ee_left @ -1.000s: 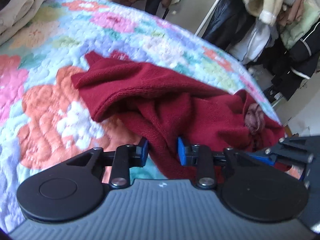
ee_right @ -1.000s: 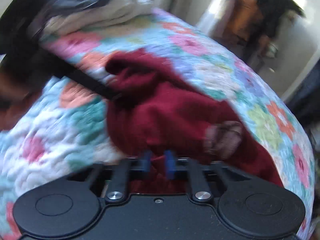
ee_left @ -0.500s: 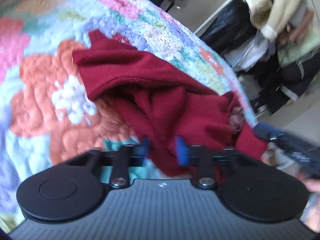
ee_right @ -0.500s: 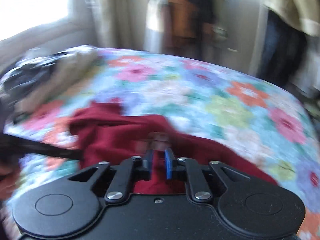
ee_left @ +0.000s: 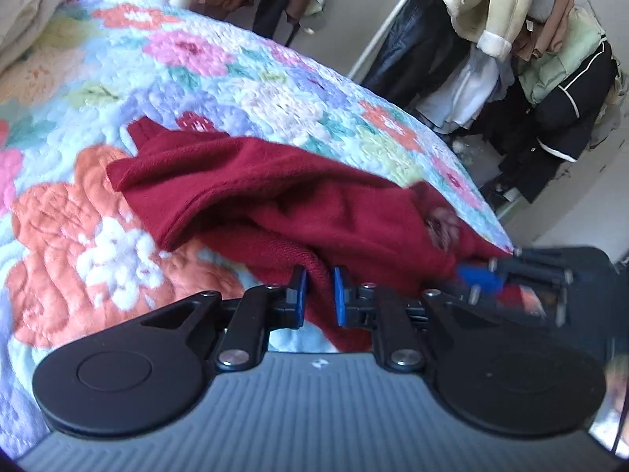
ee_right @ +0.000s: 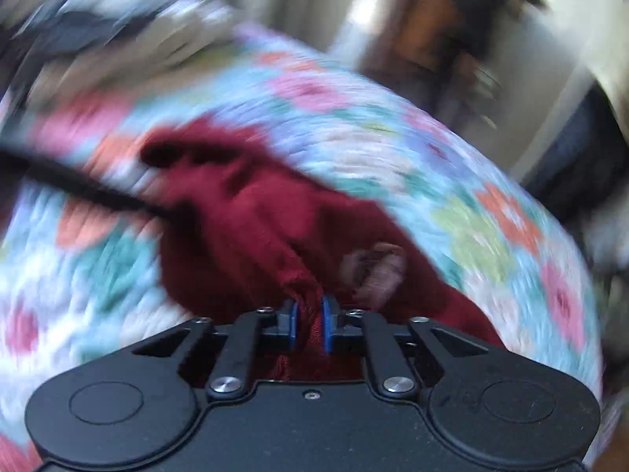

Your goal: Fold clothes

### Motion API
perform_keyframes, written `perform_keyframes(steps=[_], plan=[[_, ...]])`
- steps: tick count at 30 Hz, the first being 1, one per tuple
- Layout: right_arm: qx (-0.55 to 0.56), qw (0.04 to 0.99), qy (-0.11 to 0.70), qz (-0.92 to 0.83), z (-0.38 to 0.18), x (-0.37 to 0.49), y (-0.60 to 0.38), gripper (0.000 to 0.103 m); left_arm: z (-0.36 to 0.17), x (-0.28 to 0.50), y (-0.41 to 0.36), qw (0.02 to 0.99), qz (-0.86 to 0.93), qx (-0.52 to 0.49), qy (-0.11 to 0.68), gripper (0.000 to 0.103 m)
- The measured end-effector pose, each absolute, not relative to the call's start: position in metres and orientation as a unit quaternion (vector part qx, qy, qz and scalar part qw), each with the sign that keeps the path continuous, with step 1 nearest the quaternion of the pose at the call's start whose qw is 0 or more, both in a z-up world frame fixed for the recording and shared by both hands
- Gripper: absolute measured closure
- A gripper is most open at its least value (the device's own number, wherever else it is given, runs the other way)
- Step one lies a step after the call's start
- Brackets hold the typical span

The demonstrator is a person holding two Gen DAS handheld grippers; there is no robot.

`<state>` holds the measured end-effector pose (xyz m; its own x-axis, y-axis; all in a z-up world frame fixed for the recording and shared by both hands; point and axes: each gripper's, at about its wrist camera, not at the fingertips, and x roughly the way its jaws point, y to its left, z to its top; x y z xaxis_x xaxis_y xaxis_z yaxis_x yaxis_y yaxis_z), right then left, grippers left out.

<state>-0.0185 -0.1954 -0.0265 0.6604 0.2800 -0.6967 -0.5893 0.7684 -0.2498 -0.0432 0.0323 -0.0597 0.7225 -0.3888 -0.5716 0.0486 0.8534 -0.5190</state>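
floral quilt (ee_left: 243,63), red sweater (ee_left: 275,196), clothes rack (ee_left: 530,51)

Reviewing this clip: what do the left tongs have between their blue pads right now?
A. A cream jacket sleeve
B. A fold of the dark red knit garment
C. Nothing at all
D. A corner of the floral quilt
B. In the left wrist view the left tongs are closed on a ribbed edge of the dark red garment, which lies bunched on the floral quilt.
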Motion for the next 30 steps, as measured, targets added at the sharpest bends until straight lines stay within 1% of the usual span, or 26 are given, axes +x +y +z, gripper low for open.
perform_keyframes(steps=[1, 2, 4, 5, 6, 8, 10, 12, 13, 14, 15, 16, 17, 18, 20, 21, 23, 24, 25, 26, 27, 28, 30], plan=[[-0.235, 0.893, 0.316, 0.219, -0.023, -0.015, -0.202, 0.094, -0.059, -0.044, 0.032, 0.894, -0.127, -0.243, 0.354, 0.088], [-0.251, 0.899, 0.3, 0.196, -0.022, -0.014, -0.206, 0.094, -0.058, -0.046, 0.03, 0.895, -0.128, -0.241, 0.354, 0.084], [-0.271, 0.909, 0.278, 0.154, -0.02, -0.011, -0.215, 0.094, -0.06, -0.046, 0.026, 0.893, -0.132, -0.242, 0.357, 0.073], [-0.254, 0.911, 0.289, 0.146, -0.019, -0.007, -0.221, 0.094, -0.061, -0.046, 0.024, 0.89, -0.134, -0.244, 0.36, 0.056], [-0.231, 0.913, 0.304, 0.144, -0.018, -0.001, -0.226, 0.094, -0.063, -0.045, 0.023, 0.887, -0.131, -0.247, 0.366, 0.047], [-0.209, 0.912, 0.319, 0.151, -0.018, 0.002, -0.232, 0.094, -0.069, -0.043, 0.02, 0.88, -0.129, -0.257, 0.377, 0.043], [-0.211, 0.91, 0.32, 0.154, -0.021, -0.001, -0.23, 0.093, -0.075, -0.04, 0.02, 0.873, -0.125, -0.274, 0.384, 0.035], [-0.217, 0.908, 0.321, 0.159, -0.021, -0.005, -0.227, 0.093, -0.084, -0.034, 0.022, 0.866, -0.111, -0.297, 0.386, 0.019], [-0.215, 0.908, 0.322, 0.161, -0.021, -0.003, -0.226, 0.092, -0.089, -0.03, 0.023, 0.863, -0.103, -0.308, 0.387, 0.018], [-0.213, 0.907, 0.323, 0.164, -0.022, -0.001, -0.225, 0.091, -0.092, -0.026, 0.022, 0.857, -0.111, -0.309, 0.396, 0.02], [-0.211, 0.907, 0.325, 0.167, -0.023, 0.001, -0.224, 0.091, -0.095, -0.022, 0.02, 0.851, -0.123, -0.307, 0.407, 0.043], [-0.208, 0.906, 0.327, 0.169, -0.025, 0.002, -0.224, 0.09, -0.098, -0.017, 0.018, 0.845, -0.135, -0.305, 0.418, 0.07], [-0.203, 0.906, 0.328, 0.173, -0.025, 0.003, -0.226, 0.088, -0.096, -0.011, 0.011, 0.842, -0.15, -0.268, 0.443, 0.091], [-0.198, 0.906, 0.331, 0.176, -0.025, 0.003, -0.229, 0.087, -0.088, -0.011, 0.003, 0.856, -0.153, -0.211, 0.447, 0.091], [-0.181, 0.906, 0.338, 0.182, -0.023, 0.005, -0.238, 0.077, -0.069, -0.017, -0.006, 0.884, -0.145, -0.133, 0.423, 0.091], [-0.172, 0.905, 0.342, 0.184, -0.023, 0.006, -0.242, 0.075, -0.059, -0.02, -0.009, 0.895, -0.138, -0.105, 0.411, 0.091], [-0.152, 0.904, 0.351, 0.193, -0.021, 0.007, -0.251, 0.073, -0.042, -0.024, -0.005, 0.908, -0.118, -0.091, 0.392, 0.091], [-0.136, 0.901, 0.358, 0.204, -0.02, 0.008, -0.255, 0.071, -0.034, -0.026, -0.002, 0.913, -0.108, -0.087, 0.383, 0.091], [-0.125, 0.897, 0.365, 0.214, -0.02, 0.008, -0.257, 0.065, -0.026, -0.029, -0.001, 0.92, -0.096, -0.065, 0.374, 0.091], [-0.118, 0.895, 0.371, 0.219, -0.02, 0.007, -0.257, 0.056, -0.019, -0.031, -0.001, 0.926, -0.083, -0.035, 0.367, 0.092], [-0.115, 0.893, 0.373, 0.223, -0.021, 0.006, -0.257, 0.054, -0.012, -0.034, -0.001, 0.931, -0.07, -0.003, 0.359, 0.092], [-0.113, 0.892, 0.374, 0.229, -0.022, 0.004, -0.256, 0.053, -0.004, -0.036, 0.003, 0.93, -0.059, 0.005, 0.362, 0.092], [-0.114, 0.89, 0.374, 0.234, -0.024, 0.002, -0.253, 0.053, 0.011, -0.041, 0.014, 0.928, -0.047, -0.007, 0.37, 0.092]])
